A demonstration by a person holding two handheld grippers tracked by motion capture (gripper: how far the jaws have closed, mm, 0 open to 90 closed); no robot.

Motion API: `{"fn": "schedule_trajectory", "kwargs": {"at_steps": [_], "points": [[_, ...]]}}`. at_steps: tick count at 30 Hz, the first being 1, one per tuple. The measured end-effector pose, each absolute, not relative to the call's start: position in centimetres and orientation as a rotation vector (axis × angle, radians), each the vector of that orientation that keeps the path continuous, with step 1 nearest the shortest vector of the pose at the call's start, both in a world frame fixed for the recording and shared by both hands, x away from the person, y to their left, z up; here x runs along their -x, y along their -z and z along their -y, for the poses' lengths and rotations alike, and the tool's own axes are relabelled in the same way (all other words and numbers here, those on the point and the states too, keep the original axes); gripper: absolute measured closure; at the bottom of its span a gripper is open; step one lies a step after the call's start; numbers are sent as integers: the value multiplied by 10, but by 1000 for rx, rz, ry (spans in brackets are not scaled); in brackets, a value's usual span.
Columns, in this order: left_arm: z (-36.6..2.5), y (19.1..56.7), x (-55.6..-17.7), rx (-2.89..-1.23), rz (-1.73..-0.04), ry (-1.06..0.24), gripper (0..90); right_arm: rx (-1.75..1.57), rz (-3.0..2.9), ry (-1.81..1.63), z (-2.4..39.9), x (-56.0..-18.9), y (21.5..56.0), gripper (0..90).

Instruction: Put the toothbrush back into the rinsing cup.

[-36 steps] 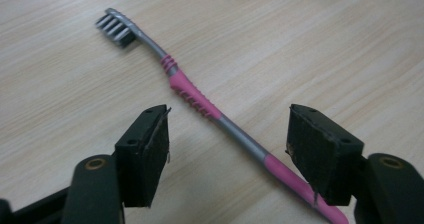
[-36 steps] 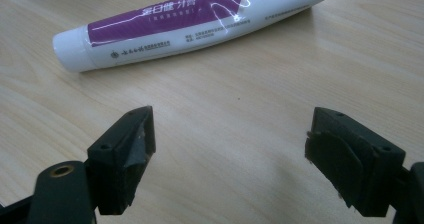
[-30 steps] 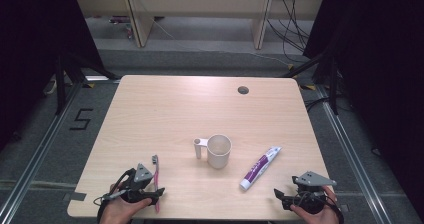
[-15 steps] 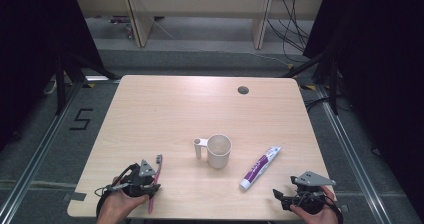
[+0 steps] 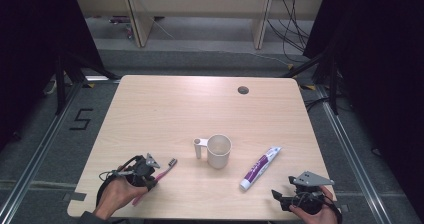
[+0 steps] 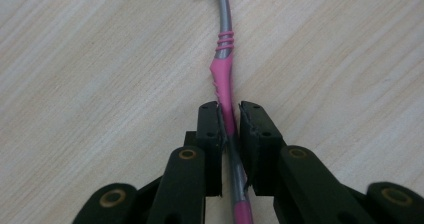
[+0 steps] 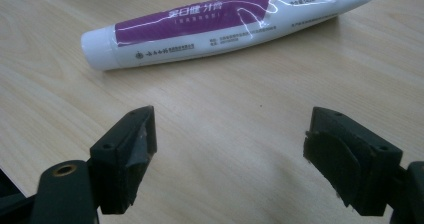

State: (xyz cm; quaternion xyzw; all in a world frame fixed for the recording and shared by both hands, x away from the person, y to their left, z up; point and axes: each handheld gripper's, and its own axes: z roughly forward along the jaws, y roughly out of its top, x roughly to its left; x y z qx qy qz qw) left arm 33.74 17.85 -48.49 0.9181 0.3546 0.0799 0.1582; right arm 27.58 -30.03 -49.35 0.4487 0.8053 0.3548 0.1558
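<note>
A pink and grey toothbrush [image 6: 223, 74] lies near the table's front left, its head [image 5: 171, 162] pointing toward the cup. My left gripper [image 6: 229, 120] has just been closing and its pads now press on the toothbrush handle [image 5: 160, 173]. A white cup [image 5: 218, 150] with a handle stands in the middle of the table. To its right lies a white and purple toothpaste tube [image 5: 259, 167], cap toward the front. My right gripper [image 7: 230, 144] stands open at the front right, just short of the tube [image 7: 215, 26], with nothing between its fingers.
The light wooden table [image 5: 200, 104] has a round cable hole [image 5: 243, 90] at the back right. Dark floor with rails and cables surrounds it. Both hands rest at the front edge.
My left gripper has shifted right and closed on the toothbrush, which has turned from lying nearly front-to-back to pointing at the cup. The right gripper has stayed put.
</note>
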Motion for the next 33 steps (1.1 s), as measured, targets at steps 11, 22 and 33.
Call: {"fn": "schedule_trajectory", "kwargs": {"at_steps": [11,22,33], "points": [[-164,482,-350,-2761,-993,-195,819,-1236,-2309,-1009,301,-277,494,212],[-152,481,-351,-2861,-951,-217,825,-1221,-2320,-1009,301,-277,494,213],[-162,469,-350,-2779,-920,-259,833,-1220,-2323,-1010,302,-278,495,214]]}}
